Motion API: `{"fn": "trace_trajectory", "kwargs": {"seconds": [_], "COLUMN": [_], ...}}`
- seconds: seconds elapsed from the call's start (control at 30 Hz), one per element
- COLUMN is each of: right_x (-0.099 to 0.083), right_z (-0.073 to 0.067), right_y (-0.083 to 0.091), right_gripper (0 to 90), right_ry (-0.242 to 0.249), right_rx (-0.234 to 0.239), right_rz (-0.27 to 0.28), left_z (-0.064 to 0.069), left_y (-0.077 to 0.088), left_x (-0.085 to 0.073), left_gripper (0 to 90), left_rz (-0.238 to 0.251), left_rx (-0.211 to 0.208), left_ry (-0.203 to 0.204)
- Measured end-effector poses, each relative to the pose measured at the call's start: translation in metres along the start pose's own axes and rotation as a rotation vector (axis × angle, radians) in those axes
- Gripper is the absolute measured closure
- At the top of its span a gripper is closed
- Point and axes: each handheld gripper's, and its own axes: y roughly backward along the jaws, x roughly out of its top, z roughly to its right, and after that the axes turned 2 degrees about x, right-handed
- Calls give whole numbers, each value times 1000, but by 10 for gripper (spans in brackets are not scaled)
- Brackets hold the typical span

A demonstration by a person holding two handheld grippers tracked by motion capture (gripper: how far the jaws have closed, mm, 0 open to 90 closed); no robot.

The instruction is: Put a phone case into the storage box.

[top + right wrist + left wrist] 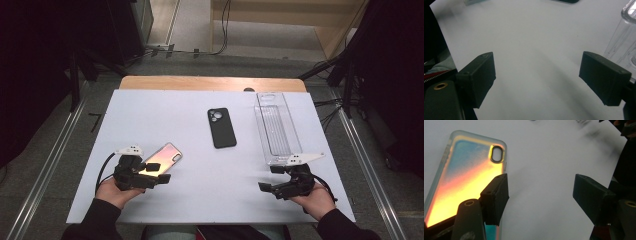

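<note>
Your left gripper (161, 172), jaws apart, holds nothing beside the iridescent phone case (164, 157) at lower left; your right gripper (266, 187) is open too.

Iridescent phone case (164, 157), clear rim, glossy back shimmering orange-yellow to blue-pink, oval camera cutout (497, 153) near one corner. Lies flat, back up, on the white desk (200, 165), near the front left part, long axis slanted diagonally, cutout end pointing away from the person. Near end sits under a jaw of the left hand-held gripper (159, 172); whether the jaw actually touches it is hard to tell. Case looks empty, though not certain.
</note>
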Motion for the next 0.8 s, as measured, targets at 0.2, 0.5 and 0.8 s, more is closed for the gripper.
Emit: {"fn": "trace_trajectory", "kwargs": {"seconds": [0.2, 0.5, 0.8], "right_x": [0, 0, -1], "right_z": [0, 0, 1], "right_y": [0, -1, -1], "right_gripper": [120, 119, 120], "right_ry": [-1, -1, 2], "right_rx": [1, -4, -7], "right_rz": [1, -7, -9], "left_z": [-1, -9, -25], "left_y": [3, 8, 1], "left_x": [2, 10, 24], "left_gripper": [285, 257, 214], "left_rz": [17, 58, 56], "left_rx": [16, 36, 68], "left_ry": [-9, -36, -81]}}
